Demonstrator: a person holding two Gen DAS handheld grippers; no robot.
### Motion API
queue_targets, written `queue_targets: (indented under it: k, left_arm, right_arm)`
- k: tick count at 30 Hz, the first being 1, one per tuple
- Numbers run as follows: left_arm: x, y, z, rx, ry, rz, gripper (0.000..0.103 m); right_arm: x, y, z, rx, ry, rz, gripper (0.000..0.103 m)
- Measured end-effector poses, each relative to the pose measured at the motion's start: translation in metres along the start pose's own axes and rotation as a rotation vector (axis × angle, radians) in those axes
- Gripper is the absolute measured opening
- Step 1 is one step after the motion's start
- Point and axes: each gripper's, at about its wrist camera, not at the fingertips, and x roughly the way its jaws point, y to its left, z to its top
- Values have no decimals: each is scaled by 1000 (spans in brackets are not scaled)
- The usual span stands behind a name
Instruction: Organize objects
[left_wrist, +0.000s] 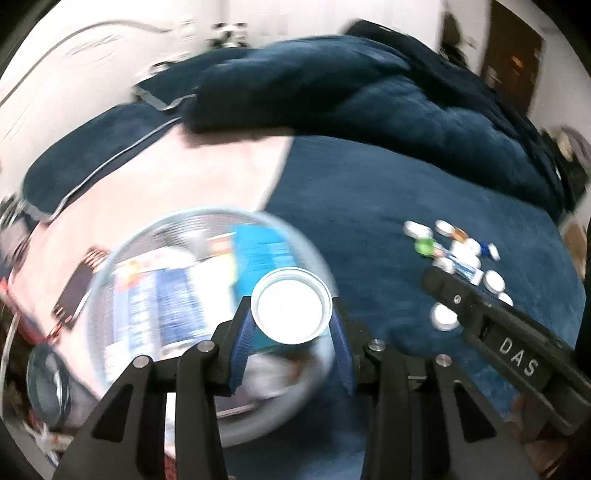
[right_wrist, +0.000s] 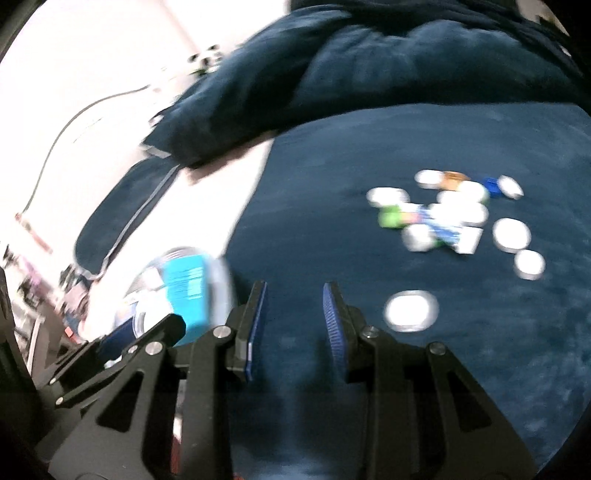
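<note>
My left gripper (left_wrist: 291, 314) is shut on a white round cap (left_wrist: 290, 304), held above a clear glass bowl (left_wrist: 122, 266) that holds boxes, one teal (left_wrist: 255, 247). My right gripper (right_wrist: 295, 314) is open and empty over the blue blanket (right_wrist: 406, 387); it shows in the left wrist view (left_wrist: 428, 275) at the right. A pile of white caps (right_wrist: 461, 210), a green cap (right_wrist: 389, 218) and a small tube lies ahead of it, with one loose white cap (right_wrist: 410, 310) nearest. The bowl (right_wrist: 221, 280) also shows at the left of the right wrist view.
A bunched dark blue blanket (left_wrist: 332, 85) lies at the back. A pink sheet (left_wrist: 177, 177) lies under the bowl. A dark phone-like object (left_wrist: 74, 288) and a glass lid (left_wrist: 44, 384) lie at the left. A white wall with a cable stands behind.
</note>
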Motion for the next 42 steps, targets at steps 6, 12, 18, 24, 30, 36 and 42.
queue_targets:
  k: [6,12,18,24,30,36,42]
  left_arm:
    - [-5,86,-17,-162,34,18,41]
    - [9,98,-17,-181,33,-21,42]
    - [11,103,-16,-185,22,-20,88]
    - [6,108,-21,-200,37,29,89]
    - [-4,110,-28,-209,30,56,101]
    - [-17,109,-34,-207,2,59,102]
    - [-21,103,-43,-188,21,102,102]
  right_arm:
    - [27,90,-15,-165,70,119,32]
    - [60,123,-25,-174,155,195,33]
    - [71,103,-19,-62,188,215,64]
    - [58,82,-18,2,147,170,92]
    - [48,71,-20,17,133,148,103]
    - [40,68,-23,-2,137,131,103]
    - [30,65,-27,-24,122,118,103]
